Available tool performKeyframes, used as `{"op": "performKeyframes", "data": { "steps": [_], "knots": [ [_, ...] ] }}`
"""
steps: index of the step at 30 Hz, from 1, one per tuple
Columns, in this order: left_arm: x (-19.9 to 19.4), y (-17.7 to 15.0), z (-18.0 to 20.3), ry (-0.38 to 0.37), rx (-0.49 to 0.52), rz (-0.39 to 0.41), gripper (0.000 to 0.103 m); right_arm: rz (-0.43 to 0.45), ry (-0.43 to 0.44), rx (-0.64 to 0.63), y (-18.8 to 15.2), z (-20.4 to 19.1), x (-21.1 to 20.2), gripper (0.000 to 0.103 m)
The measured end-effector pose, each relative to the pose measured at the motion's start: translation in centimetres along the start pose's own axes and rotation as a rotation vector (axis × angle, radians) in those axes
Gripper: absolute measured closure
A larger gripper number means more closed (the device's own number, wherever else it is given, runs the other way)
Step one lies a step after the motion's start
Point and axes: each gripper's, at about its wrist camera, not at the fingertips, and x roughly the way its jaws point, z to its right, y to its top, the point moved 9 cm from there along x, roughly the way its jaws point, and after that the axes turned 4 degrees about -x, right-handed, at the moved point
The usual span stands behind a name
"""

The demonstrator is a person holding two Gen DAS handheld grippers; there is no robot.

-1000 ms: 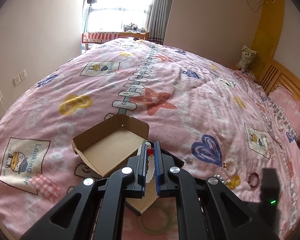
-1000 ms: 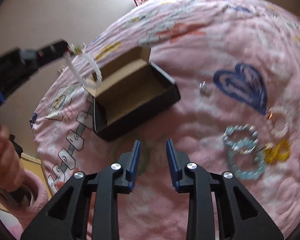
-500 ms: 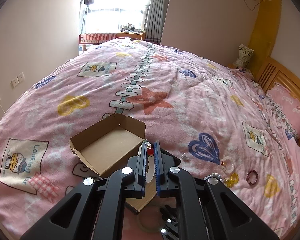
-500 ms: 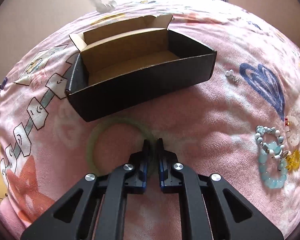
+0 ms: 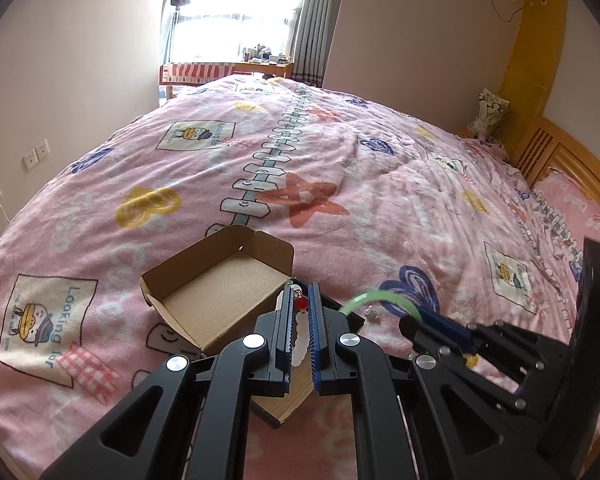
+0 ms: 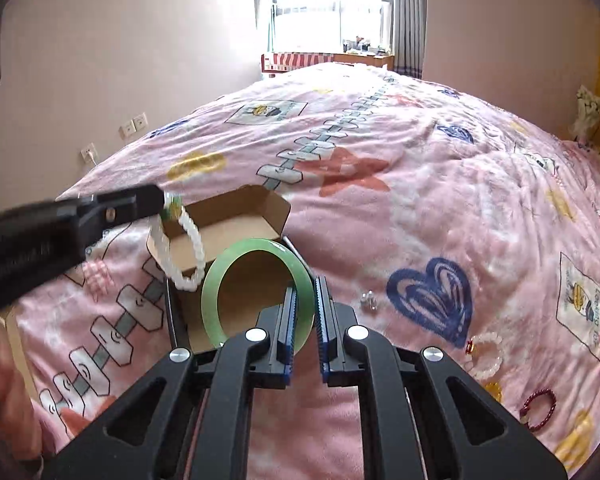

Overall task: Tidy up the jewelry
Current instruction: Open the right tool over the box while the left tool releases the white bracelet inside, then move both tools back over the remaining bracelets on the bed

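The open black cardboard box with a brown interior (image 5: 220,296) sits on the bed's pink patterned blanket (image 5: 380,208); I see only bare cardboard on its floor, though my fingers hide the near part.

My left gripper (image 5: 299,308) holds its fingers narrow, clamped on the white beaded bracelet with a red bead (image 5: 299,334). From the right wrist view this bracelet (image 6: 184,248) hangs in a loop over the box's left end, above its floor.

My right gripper (image 6: 305,296) has its fingers clamped on the translucent green bangle (image 6: 256,292), held upright above the near part of the box.

On the blanket to the right of the box lie a small silver earring pair (image 6: 368,300), a white bead bracelet (image 6: 486,354), a yellow bead piece (image 6: 494,390) and a dark red bead bracelet (image 6: 538,408), all outside the box.
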Motion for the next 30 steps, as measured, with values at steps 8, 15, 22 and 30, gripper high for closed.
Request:
{"op": "performKeyframes", "data": {
  "steps": [8, 15, 22, 30],
  "knots": [
    [0.1, 0.2, -0.8, 0.006, -0.016, 0.0, 0.094, -0.023, 0.097, 0.056, 3.3, -1.3, 2.2, 0.09],
    [0.1, 0.3, -1.4, -0.015, -0.059, -0.013, 0.063, 0.002, 0.165, 0.147, 3.3, -0.5, 1.9, 0.088],
    [-1.4, 1.0, -1.5, 0.016, -0.054, 0.045, 0.026, 0.066, 0.14, 0.189, 3.0, 3.4, -2.1, 0.071],
    [-1.6, 0.6, -1.1, 0.188, 0.038, 0.07, 0.019, 0.101, 0.078, 0.207, -1.2, 8.5, -7.3, 0.065]
  ]
}}
